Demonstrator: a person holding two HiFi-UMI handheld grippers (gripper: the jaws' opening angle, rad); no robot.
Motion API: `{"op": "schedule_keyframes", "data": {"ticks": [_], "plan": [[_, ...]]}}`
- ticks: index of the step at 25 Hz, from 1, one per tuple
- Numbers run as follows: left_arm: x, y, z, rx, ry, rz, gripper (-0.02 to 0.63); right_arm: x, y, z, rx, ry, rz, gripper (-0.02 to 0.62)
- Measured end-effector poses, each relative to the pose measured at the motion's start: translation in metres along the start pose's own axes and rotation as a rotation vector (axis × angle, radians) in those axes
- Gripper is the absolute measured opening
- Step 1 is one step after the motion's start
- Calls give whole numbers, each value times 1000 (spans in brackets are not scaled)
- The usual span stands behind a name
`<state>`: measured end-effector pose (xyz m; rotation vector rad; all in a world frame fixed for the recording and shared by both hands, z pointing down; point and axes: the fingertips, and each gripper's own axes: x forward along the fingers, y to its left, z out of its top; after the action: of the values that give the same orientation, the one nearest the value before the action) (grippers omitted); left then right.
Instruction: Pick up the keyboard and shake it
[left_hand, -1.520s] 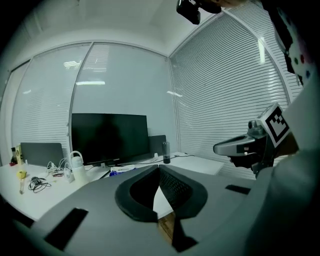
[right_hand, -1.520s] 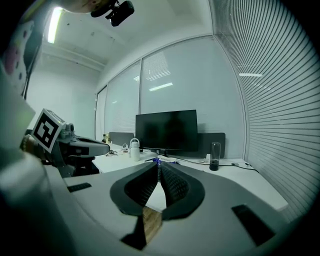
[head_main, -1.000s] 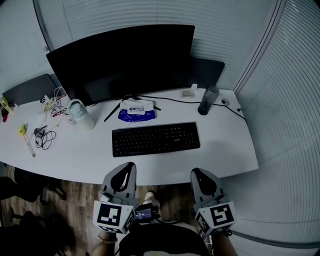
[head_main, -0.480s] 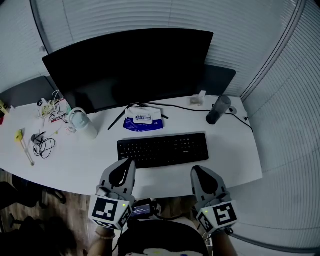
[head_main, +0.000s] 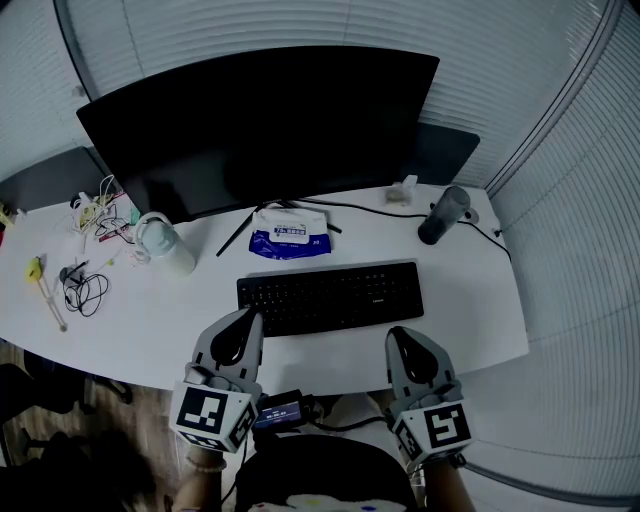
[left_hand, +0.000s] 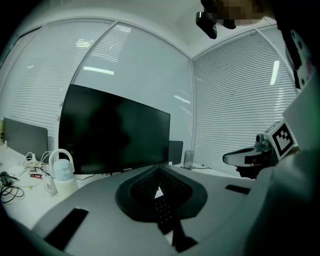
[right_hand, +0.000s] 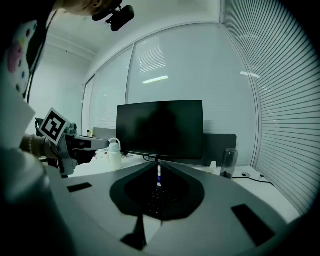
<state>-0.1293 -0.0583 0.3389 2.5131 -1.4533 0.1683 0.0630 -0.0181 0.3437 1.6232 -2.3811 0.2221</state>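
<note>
Though left tool (head_main: 249, 316) and right tool (head_main: 397, 336) are closed, empty, keyboard (head_main: 330, 295) corner hidden under left tip.

The left gripper (head_main: 247, 320) and the right gripper (head_main: 396, 338) sit side by side, pointing forward — jaws pressed together on both, nothing held.

Big dark monitor (head_main: 260, 125) at the back of the white bench (head_main: 470, 300), blue wipes pack (head_main: 290, 238) just in front, white handled jug (head_main: 165, 245) to its left, dark tumbler (head_main: 442, 215) off right, tangled cables (head_main: 80, 285) far left.
</note>
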Motion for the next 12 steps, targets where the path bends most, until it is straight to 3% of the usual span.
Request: {"op": "schedule_keyframes", "data": {"ticks": [8, 12], "plan": [[0, 22, -12, 53, 22, 47, 17, 16, 3, -7, -26, 33, 39, 43], [0, 32, -26, 7, 73, 64, 18, 20, 5, -12, -15, 47, 46, 43]]}}
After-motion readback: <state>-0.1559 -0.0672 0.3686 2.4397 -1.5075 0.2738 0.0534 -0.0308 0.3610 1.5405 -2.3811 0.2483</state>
